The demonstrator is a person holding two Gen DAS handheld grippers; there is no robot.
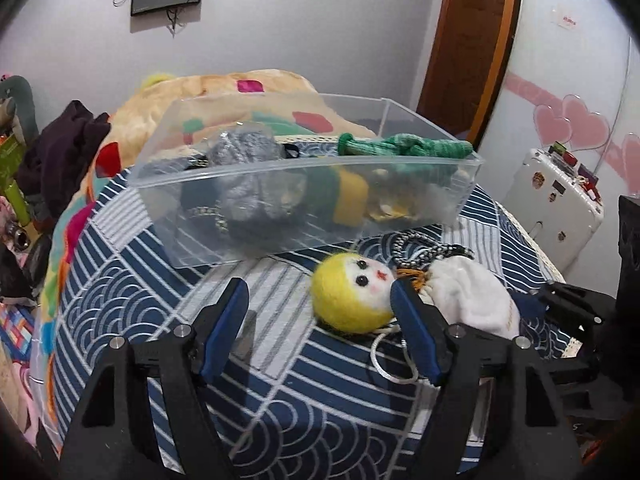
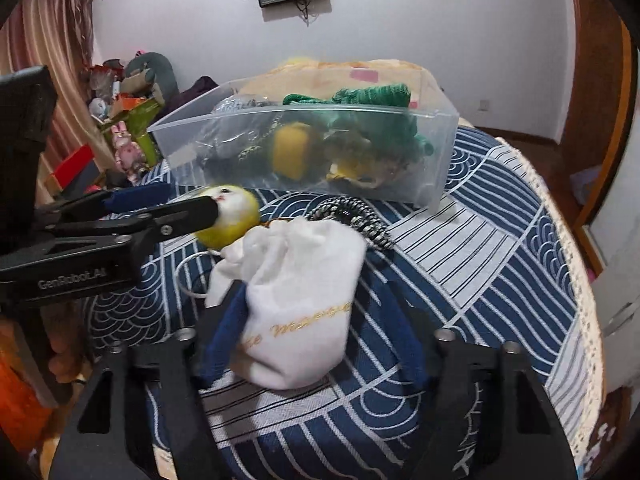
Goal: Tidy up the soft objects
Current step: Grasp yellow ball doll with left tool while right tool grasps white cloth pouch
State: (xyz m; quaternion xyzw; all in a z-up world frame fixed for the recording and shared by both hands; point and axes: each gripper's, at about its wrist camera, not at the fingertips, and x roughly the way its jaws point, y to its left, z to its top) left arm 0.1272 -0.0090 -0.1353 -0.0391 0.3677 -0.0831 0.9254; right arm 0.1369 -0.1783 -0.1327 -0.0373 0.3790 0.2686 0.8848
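Note:
A clear plastic bin (image 1: 304, 172) stands on the blue patterned table and holds green knitwear (image 1: 404, 146), a grey knit piece (image 1: 244, 148) and a yellow block (image 1: 352, 196). A yellow felt doll head (image 1: 352, 294) lies in front of the bin. My left gripper (image 1: 320, 300) is open, its right finger beside the head, not closed on it. A white drawstring pouch (image 2: 296, 300) lies between the fingers of my right gripper (image 2: 312, 292), which is open around it. A black-and-white cord (image 2: 356, 220) lies behind the pouch.
A peach blanket (image 1: 224, 88) and dark clothes (image 1: 64, 152) lie behind the bin. A white suitcase (image 1: 560, 204) stands at right. Clutter of toys (image 2: 128, 120) sits at the left. The table edge has a lace trim (image 2: 576, 272).

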